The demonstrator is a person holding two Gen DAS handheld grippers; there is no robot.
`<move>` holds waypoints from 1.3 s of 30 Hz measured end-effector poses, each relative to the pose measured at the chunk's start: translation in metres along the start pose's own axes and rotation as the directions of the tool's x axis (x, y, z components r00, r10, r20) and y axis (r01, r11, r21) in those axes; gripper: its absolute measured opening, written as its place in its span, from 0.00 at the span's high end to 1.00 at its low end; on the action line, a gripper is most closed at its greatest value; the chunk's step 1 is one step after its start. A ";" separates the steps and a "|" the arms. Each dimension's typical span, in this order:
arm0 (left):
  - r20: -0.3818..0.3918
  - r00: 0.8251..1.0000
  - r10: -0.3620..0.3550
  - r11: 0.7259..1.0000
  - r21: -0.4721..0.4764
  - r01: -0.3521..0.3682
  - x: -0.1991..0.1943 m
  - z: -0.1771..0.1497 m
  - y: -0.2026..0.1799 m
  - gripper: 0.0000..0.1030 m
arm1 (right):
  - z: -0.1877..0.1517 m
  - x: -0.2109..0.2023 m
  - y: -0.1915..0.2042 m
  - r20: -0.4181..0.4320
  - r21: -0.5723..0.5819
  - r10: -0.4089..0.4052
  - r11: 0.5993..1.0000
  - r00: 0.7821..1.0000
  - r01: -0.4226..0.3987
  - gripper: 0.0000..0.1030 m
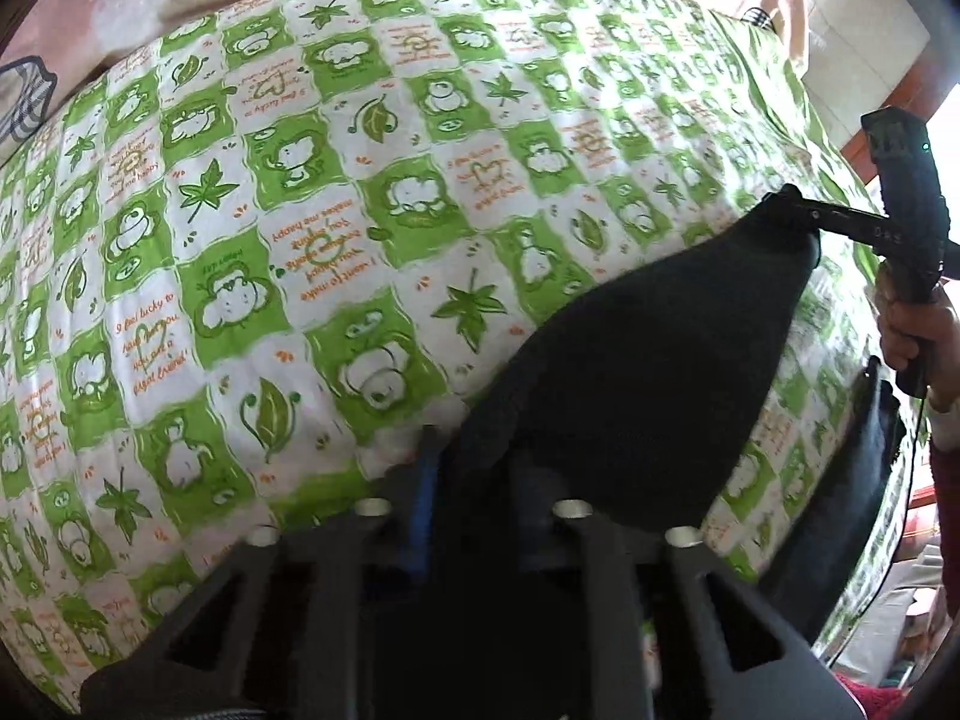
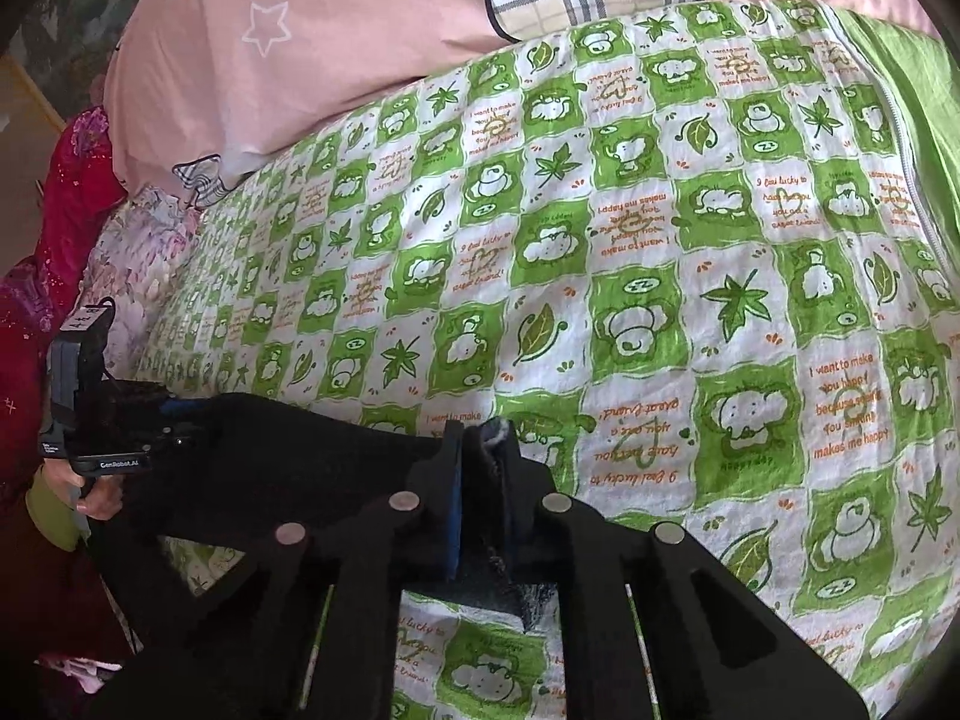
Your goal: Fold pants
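The black pants (image 1: 630, 360) hang stretched between my two grippers above a green and white quilt (image 1: 300, 210). In the left wrist view my left gripper (image 1: 468, 450) is shut on one end of the cloth, its blue-padded finger (image 1: 427, 480) pressed against the fabric. My right gripper (image 1: 793, 199) pinches the far corner, held by a hand (image 1: 912, 330). The right wrist view has my right gripper (image 2: 483, 441) shut on a bunched edge of the pants (image 2: 288, 456). At the left of that view my left gripper (image 2: 177, 414) grips the other end.
A pink duvet (image 2: 336, 18) with plaid patches and stars lies along the quilt's far side. Floral fabric (image 2: 144, 240) and a red garment (image 2: 78, 180) sit at the left in the right wrist view. A plain green cloth (image 2: 918, 90) lies at the right.
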State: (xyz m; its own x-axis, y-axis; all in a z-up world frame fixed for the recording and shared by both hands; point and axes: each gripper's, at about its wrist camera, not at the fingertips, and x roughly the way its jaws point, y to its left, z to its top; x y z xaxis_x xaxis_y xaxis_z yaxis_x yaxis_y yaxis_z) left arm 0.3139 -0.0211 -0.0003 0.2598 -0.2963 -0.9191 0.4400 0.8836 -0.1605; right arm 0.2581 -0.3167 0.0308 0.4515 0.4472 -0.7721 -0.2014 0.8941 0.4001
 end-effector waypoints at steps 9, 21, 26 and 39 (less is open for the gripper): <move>0.143 0.989 -0.050 0.999 -0.001 0.051 -0.061 -0.059 -0.039 0.94 | -0.027 -0.047 0.006 0.101 -0.045 0.052 0.998 0.994 -0.047 0.91; 0.237 0.966 -0.099 0.991 -0.066 0.117 -0.106 -0.150 -0.087 0.95 | -0.103 -0.107 0.027 0.174 -0.150 0.045 0.988 0.984 -0.019 0.91; 0.251 0.961 -0.113 0.993 -0.001 0.117 -0.112 -0.179 -0.118 0.95 | -0.137 -0.125 0.026 0.192 -0.163 0.025 0.987 0.981 0.007 0.91; 0.198 0.973 -0.116 0.993 0.034 0.112 -0.088 -0.221 -0.146 0.94 | -0.198 -0.139 0.021 0.172 -0.167 -0.085 0.979 0.981 0.114 0.92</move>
State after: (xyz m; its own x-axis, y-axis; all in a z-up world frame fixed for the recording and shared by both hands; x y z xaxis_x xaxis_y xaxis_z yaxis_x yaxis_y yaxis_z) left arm 0.0370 -0.0445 0.0243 0.3724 -0.4628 -0.8044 0.4949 0.8323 -0.2497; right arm 0.0191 -0.3547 0.0485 0.6099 0.3587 -0.7066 -0.2908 0.9308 0.2214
